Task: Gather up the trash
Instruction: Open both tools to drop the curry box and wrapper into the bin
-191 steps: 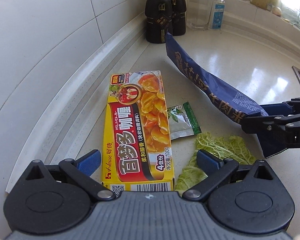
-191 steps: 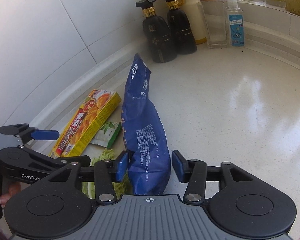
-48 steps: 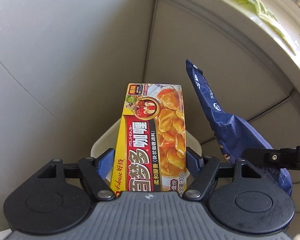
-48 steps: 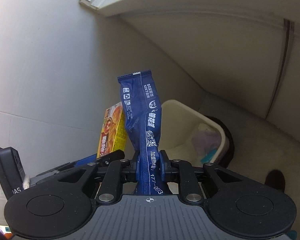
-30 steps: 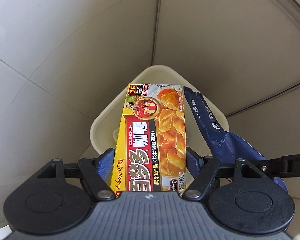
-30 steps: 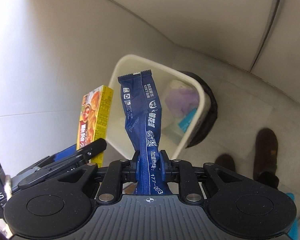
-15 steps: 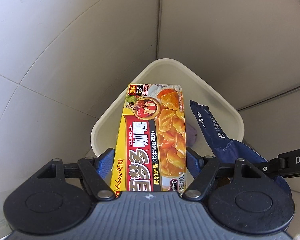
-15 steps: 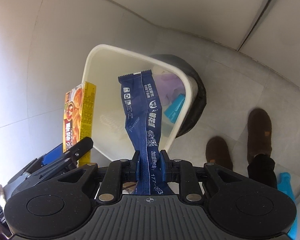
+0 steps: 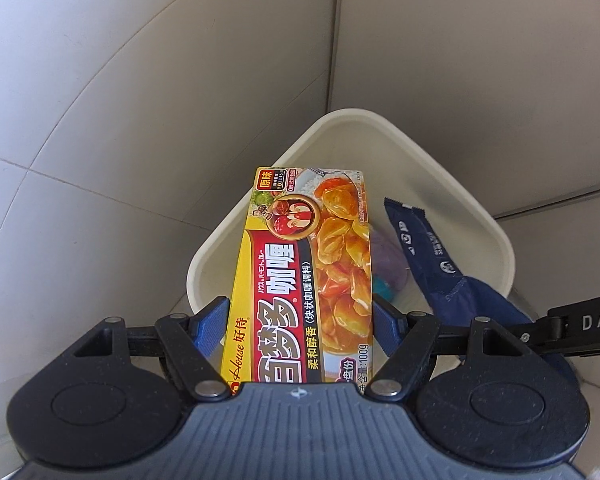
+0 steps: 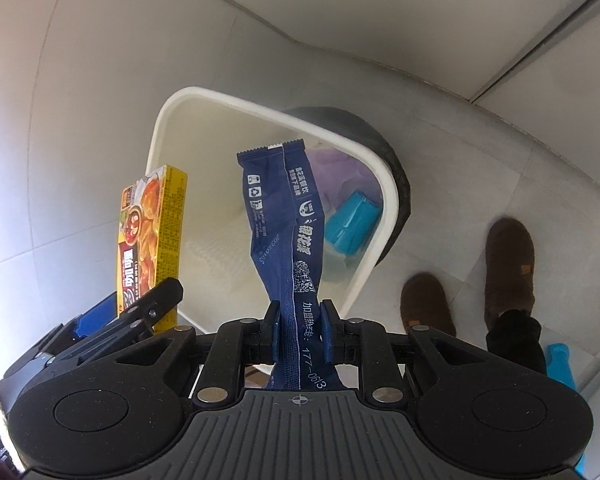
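With the white bin (image 9: 484,216) now directly below, the left gripper (image 9: 300,320), clamped on the yellow box (image 9: 304,280), and the right gripper (image 10: 300,320), pinching the blue wrapper (image 10: 288,216), have both come over its mouth, ready to drop.

floor: pale grey tiles (image 10: 480,208), thin grout lines | wall: off-white panels (image 9: 140,60) | light: daylight, bright

Both loads have left the countertop — curry box (image 9: 300,280) and blue wrapper (image 10: 288,232) (each clamped) now hang over the bin (image 10: 172,120).
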Demonstrator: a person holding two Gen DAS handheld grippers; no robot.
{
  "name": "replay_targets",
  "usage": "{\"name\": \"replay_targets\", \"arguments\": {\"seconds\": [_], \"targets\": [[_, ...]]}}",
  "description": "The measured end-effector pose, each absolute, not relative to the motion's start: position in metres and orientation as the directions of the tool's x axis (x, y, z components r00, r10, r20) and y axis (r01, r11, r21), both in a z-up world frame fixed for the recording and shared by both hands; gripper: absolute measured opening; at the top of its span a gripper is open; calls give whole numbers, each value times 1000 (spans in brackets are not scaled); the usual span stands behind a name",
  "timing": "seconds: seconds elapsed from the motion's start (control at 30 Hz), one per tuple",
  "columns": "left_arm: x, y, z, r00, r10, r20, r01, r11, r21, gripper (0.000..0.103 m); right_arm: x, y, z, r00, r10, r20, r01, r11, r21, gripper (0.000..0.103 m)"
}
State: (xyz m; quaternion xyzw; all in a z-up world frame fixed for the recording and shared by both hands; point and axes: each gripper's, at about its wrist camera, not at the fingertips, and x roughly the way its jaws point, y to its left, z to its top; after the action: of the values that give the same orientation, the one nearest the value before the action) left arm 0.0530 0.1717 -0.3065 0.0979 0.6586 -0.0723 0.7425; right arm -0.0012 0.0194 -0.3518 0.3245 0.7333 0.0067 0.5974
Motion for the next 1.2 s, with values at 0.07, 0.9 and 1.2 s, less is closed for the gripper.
{"name": "replay_targets", "arguments": {"seconds": [0.07,0.9,1.2], "targets": [[54,171,-311,111,31,-993,240,969,57,71,0,20,-352,-74,483,-873,469,789,397,20],[38,150,-294,121,45,-992,291,953,79,91,-3,2,-337,-5,497,-867,510,747,426,50],[34,156,-287,131,41,-991,289,954,77,91,-8,-5,-324,13,485,-874,487,761,429,50]]}}
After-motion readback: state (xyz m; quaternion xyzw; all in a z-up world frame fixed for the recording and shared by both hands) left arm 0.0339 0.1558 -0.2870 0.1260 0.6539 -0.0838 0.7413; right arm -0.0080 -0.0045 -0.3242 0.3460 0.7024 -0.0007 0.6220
